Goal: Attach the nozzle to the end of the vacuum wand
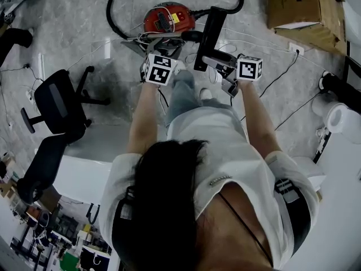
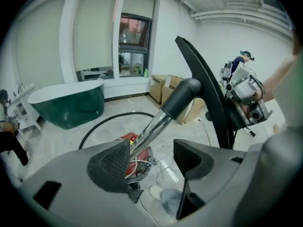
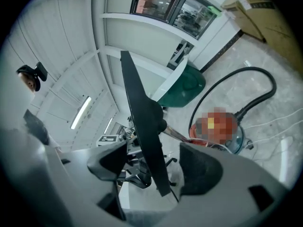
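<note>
**Nozzle upright between the grippers, both sets of jaws apart**

The nozzle (image 1: 210, 35) stands on end in the air in front of the person, above the floor. Both gripper views show it edge-on as a thin black blade, so its broad face can't be seen. A black elbow (image 2: 182, 96) at the top of the chrome wand (image 2: 152, 129) meets the nozzle. The joint itself sits behind the nozzle's edge, so how far it is seated cannot be told. The wand slants down towards the red vacuum canister (image 1: 168, 17), and its lower end is hidden behind a jaw pad.

The left gripper (image 2: 150, 160) is released. Its pads stand wide apart and the wand runs just past the tip of one pad, with no pad pressing on it. The right gripper (image 3: 156, 163) has the nozzle's lower edge between its jaws, with a gap showing on each side, so no squeeze is visible. In the head view the marker cubes (image 1: 249, 68) and the clutter of cables hide both sets of jaws.

A black hose (image 1: 110, 10) loops round the canister. An office chair (image 1: 56, 100) stands well off on the left, cardboard boxes (image 1: 299, 4) are cut off at the top right corner, and a green tub (image 2: 66, 103) sits by the far wall.
</note>
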A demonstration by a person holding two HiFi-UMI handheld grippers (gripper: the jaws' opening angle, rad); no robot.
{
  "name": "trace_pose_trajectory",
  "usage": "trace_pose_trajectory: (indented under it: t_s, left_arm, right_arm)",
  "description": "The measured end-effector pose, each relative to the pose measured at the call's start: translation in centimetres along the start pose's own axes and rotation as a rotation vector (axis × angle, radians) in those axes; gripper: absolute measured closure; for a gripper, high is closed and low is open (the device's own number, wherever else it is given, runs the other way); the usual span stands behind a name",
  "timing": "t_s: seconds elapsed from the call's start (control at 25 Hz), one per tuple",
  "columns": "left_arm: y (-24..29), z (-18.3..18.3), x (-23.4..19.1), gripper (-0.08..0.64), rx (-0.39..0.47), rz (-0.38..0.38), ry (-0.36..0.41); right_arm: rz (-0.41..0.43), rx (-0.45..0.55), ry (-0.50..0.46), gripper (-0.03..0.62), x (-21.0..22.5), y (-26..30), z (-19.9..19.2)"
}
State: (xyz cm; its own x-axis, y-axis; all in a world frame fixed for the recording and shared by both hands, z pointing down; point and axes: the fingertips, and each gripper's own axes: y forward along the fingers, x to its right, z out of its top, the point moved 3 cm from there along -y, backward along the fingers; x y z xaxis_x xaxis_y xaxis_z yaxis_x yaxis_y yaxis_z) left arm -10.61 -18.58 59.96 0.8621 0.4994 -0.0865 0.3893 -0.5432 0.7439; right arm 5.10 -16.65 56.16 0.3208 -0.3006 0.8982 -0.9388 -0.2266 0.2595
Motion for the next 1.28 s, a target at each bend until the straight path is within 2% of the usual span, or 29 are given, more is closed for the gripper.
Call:
trace_pose_trajectory:
  t_s: [0.16, 0.4, 0.48, 0.6, 0.68, 0.76, 0.92, 1.0, 1.04, 1.12, 1.28]
  left_arm:
    - [-1.4, -0.5, 1.0, 0.287, 0.023, 0.005, -0.026]
    - [-3.8, 0.8, 2.0, 0.288, 0.113, 0.001, -0.108]
    - [-4.8, 1.5, 1.7, 0.288, 0.163, 0.020, -0.164]
    - [-6.8, 2.7, 0.5, 0.290, 0.286, 0.070, -0.296]
    - [-7.7, 3.4, 0.2, 0.290, 0.328, 0.109, -0.336]
    - [-8.3, 4.1, 0.4, 0.290, 0.345, 0.128, -0.337]
    - [-9.3, 5.6, 1.6, 0.296, 0.375, 0.125, -0.293]
    - [-9.7, 6.4, 2.1, 0.339, 0.393, 0.131, -0.281]
    - [-9.8, 6.7, 2.2, 0.359, 0.403, 0.133, -0.282]
    - [-9.9, 7.4, 2.5, 0.386, 0.420, 0.136, -0.288]
    - [-10.2, 8.6, 3.1, 0.419, 0.439, 0.142, -0.274]
  right_arm:
    - [-0.029, 0.059, -0.026, 0.256, -0.3, -1.7, 0.6]
    - [-0.039, 0.145, -0.103, 0.258, -1.9, -4.6, 2.2]
    - [-0.050, 0.197, -0.138, 0.258, -2.7, -5.3, 3.0]
    - [-0.100, 0.290, -0.232, 0.258, -4.0, -6.2, 4.5]
    - [-0.130, 0.321, -0.305, 0.259, -5.0, -6.5, 5.2]
    - [-0.148, 0.355, -0.359, 0.259, -6.1, -6.7, 6.0]
    - [-0.171, 0.440, -0.391, 0.259, -7.8, -6.7, 7.4]
    - [-0.194, 0.431, -0.427, 0.263, -8.2, -6.4, 7.5]
    - [-0.209, 0.429, -0.442, 0.274, -8.4, -6.3, 7.6]
    - [-0.234, 0.445, -0.449, 0.355, -8.4, -6.3, 7.8]
    - [-0.262, 0.448, -0.475, 0.422, -8.7, -6.1, 8.3]
